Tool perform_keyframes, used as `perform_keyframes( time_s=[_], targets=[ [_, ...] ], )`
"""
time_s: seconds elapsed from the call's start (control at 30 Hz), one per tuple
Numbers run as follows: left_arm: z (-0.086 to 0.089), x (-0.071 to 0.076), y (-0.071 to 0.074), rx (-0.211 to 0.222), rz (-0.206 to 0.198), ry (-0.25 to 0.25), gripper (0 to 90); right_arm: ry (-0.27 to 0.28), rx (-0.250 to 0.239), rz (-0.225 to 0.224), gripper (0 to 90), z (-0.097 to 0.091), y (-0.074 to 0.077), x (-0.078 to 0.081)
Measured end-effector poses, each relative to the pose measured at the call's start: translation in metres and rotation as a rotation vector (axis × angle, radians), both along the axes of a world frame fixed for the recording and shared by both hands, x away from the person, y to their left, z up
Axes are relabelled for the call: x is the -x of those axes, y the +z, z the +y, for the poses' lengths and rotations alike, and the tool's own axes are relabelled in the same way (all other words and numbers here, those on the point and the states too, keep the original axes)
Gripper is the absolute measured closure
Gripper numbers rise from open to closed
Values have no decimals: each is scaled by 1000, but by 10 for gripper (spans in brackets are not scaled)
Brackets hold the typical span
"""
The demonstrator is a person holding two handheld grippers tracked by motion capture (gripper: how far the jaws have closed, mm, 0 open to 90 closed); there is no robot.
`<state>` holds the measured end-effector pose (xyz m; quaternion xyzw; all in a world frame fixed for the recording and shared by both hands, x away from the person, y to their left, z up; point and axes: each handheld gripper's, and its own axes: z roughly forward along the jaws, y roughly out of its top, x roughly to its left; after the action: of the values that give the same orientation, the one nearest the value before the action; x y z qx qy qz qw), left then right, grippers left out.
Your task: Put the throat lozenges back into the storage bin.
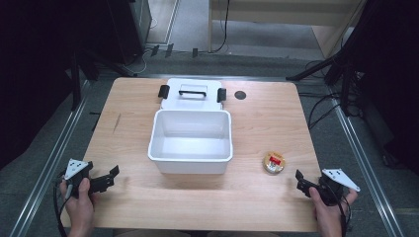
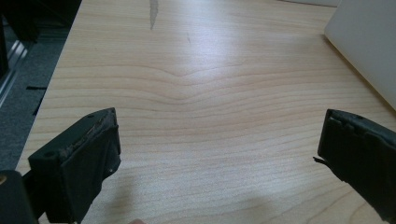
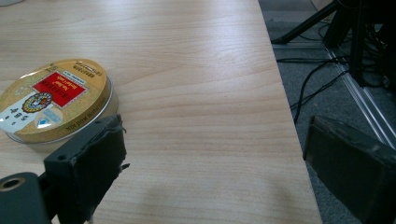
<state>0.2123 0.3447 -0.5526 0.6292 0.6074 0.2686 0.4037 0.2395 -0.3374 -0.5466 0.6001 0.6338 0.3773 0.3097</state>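
The tin (image 1: 273, 162) lies on the tabletop (image 1: 257, 123) just beside the right hand-held gripper (image 1: 302, 181), right of the box (image 1: 190, 157). Both hand-held grippers (left (image 1: 109, 177) too) are spread, empty. Its low, round wall could slip from an off-centre pinch.

The high view looks forward and down on the whole table (image 1: 247, 197) from the person's side. Each gripper view rides low and close along its own tongs: the left sees bare wood and the white box (image 2: 369, 46) wall, the right the gold tin (image 3: 53, 100), which also sits in the high view
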Motion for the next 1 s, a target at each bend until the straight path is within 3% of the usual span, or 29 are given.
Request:
perform_keyframes(
  time_s=[0.6,0.87,1.0],
  targets=[
    [0,0,0,2,-2,0,0,27,20,11,67,2,0,0],
    [1,0,0,11,-6,5,0,106,33,45,67,7,6,-2],
    [1,1,0,13,-7,5,0,157,92,84,67,17,17,-9]
  ],
)
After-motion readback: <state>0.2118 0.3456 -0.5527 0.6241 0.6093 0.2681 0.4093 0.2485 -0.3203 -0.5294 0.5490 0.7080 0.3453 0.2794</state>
